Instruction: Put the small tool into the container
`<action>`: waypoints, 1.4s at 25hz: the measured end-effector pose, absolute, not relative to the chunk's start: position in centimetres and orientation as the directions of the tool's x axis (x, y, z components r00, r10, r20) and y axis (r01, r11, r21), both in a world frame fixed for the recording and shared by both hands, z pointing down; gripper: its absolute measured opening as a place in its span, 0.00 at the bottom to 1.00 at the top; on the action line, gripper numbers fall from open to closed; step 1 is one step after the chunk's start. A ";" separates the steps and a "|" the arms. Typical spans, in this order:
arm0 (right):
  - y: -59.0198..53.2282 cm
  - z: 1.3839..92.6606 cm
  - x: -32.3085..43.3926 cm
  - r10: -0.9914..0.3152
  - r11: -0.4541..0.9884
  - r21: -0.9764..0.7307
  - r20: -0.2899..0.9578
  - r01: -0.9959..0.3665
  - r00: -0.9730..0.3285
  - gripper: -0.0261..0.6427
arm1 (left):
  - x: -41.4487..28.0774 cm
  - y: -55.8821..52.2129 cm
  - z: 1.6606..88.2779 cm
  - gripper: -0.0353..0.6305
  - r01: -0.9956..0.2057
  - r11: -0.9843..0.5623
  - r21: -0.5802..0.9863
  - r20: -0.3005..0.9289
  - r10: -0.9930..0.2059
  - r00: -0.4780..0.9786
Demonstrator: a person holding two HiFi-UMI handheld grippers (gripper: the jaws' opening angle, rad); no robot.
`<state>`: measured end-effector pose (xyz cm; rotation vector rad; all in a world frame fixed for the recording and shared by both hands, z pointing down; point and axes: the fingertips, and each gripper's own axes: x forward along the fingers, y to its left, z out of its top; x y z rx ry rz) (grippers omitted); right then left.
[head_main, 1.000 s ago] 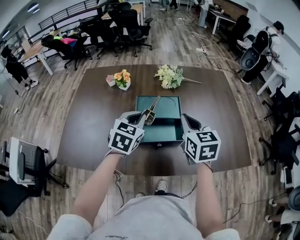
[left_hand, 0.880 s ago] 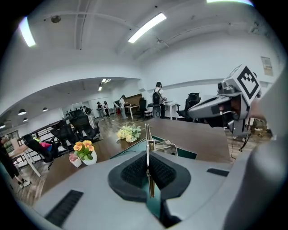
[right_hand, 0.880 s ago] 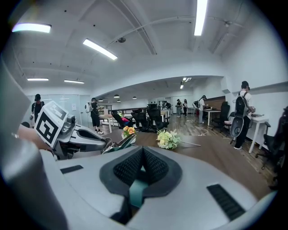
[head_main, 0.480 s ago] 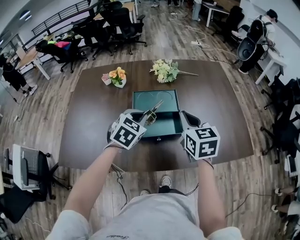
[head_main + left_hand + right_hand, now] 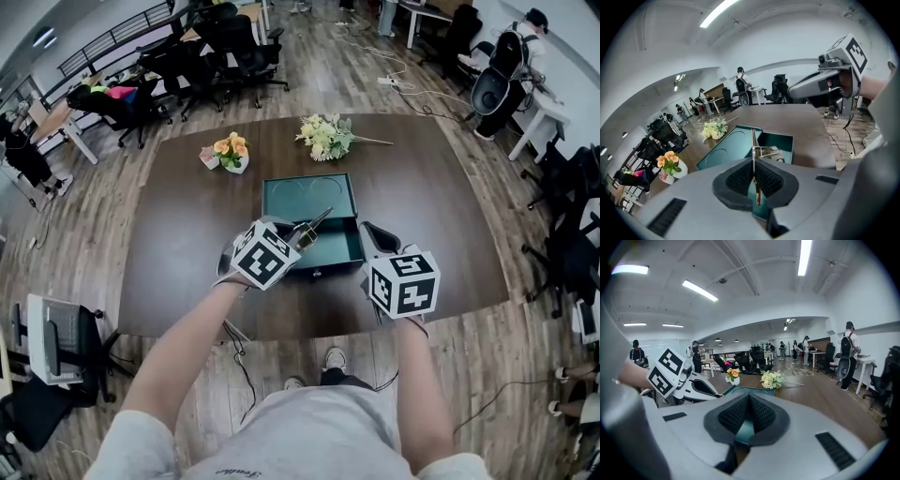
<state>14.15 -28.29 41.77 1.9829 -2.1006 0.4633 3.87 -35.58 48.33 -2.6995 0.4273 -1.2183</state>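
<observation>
An open teal box (image 5: 265, 202) lies mid-table, its lid flat behind the tray. My left gripper (image 5: 298, 234) hangs over the tray's near left part, shut on a small thin metal tool (image 5: 314, 225) that sticks out forward over the box. In the left gripper view the tool (image 5: 753, 145) stands edge-on between the pads, with the box (image 5: 729, 150) below. My right gripper (image 5: 367, 229) is at the box's right front corner, shut and holding nothing; in its own view its pads (image 5: 761, 413) meet at the tips above the box (image 5: 761, 389).
On the dark brown table (image 5: 441, 216), an orange flower pot (image 5: 230, 153) sits at the back left and a white bouquet (image 5: 326, 136) behind the box. Office chairs (image 5: 225, 47) and desks stand beyond the table. People are at the room's edges.
The left gripper has rolled and sunk, bringing the tool from above the lid down toward the tray. The right gripper has barely shifted.
</observation>
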 end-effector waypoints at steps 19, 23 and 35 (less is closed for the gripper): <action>-28.6 42.7 13.5 -0.926 0.068 -0.102 0.364 -0.992 -0.101 0.04 | 5.5 -35.4 52.4 0.06 -0.020 -0.962 -0.272 0.822 -0.243 0.515; -29.1 43.2 13.6 -0.923 0.075 -0.115 0.367 -0.991 -0.112 0.04 | 5.5 -35.9 53.0 0.06 -0.005 -0.962 -0.273 0.838 -0.240 0.491; -30.5 44.1 13.9 -0.914 0.089 -0.129 0.383 -0.988 -0.132 0.04 | 6.8 -36.4 54.4 0.06 0.031 -0.962 -0.270 0.853 -0.224 0.471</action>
